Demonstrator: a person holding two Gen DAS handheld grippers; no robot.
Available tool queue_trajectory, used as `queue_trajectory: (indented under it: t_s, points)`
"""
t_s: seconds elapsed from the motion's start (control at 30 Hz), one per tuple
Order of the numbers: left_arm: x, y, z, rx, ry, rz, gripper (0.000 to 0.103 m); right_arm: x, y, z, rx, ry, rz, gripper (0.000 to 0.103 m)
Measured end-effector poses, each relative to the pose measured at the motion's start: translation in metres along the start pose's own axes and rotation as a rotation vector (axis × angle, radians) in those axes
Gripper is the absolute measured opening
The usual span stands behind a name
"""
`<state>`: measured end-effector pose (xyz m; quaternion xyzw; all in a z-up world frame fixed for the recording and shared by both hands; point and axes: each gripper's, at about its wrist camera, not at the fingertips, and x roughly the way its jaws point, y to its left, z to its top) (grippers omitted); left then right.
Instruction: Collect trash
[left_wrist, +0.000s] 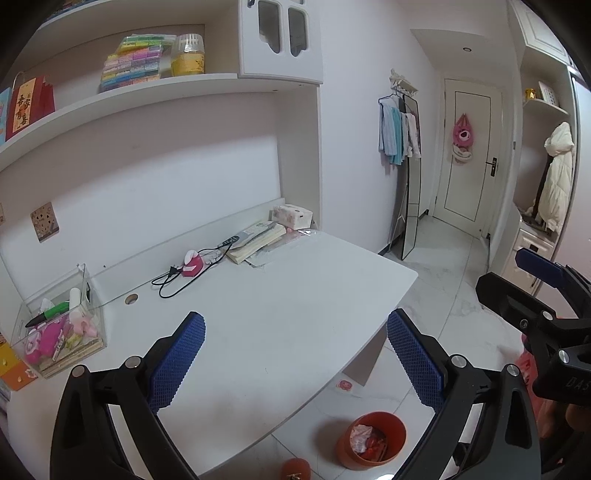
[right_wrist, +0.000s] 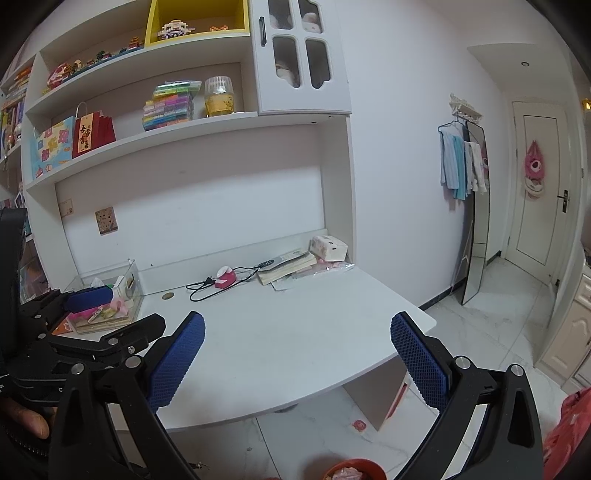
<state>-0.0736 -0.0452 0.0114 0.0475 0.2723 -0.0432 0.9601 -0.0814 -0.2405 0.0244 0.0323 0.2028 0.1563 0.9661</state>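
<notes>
While both grippers are hanging over the near edge of the desk (left_wrist: 280, 325), each is standing wide apart and carrying nothing: the left gripper (left_wrist: 295, 354) is showing its blue pads spread with bare desk and floor between them, and the right gripper (right_wrist: 297, 354) is spread just as far, touching nothing. Seen from the left wrist, the right gripper is poking in at the right edge, partly cut off; seen from the right wrist, the left one is crossing the lower left, covering part of a clear box (right_wrist: 110, 299) of pens and pink bits. Below the desk's front edge, on the floor, an orange bin (left_wrist: 371, 441) is sitting with crumpled wrappers (left_wrist: 364, 437) already lying inside it; in the right view only its rim is showing at the bottom edge. Beside it a small orange thing (left_wrist: 295, 469) is being cut off by the frame, too little of it showing to name. A pink sticker-like scrap (left_wrist: 345, 384) is lying on the floor under the desk's corner. Further back on the desk, a black cable (left_wrist: 177, 277) is trailing from a pink-and-white gadget (left_wrist: 192, 264), next to an open book (left_wrist: 258, 240) and a tissue pack (left_wrist: 291, 216). Shelves (left_wrist: 147, 92) are running above, and a mirror (left_wrist: 410, 177) and door (left_wrist: 469, 158) are standing far off.
</notes>
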Motion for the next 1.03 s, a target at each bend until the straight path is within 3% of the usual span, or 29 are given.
queue_trajectory:
  t_s: [1.03]
  points:
    - [0.0046, -0.0026, -0.0031, 0.012, 0.045, 0.001, 0.097, 0.0082, 0.002, -0.0024, 0.005, 0.022, 0.003, 0.099]
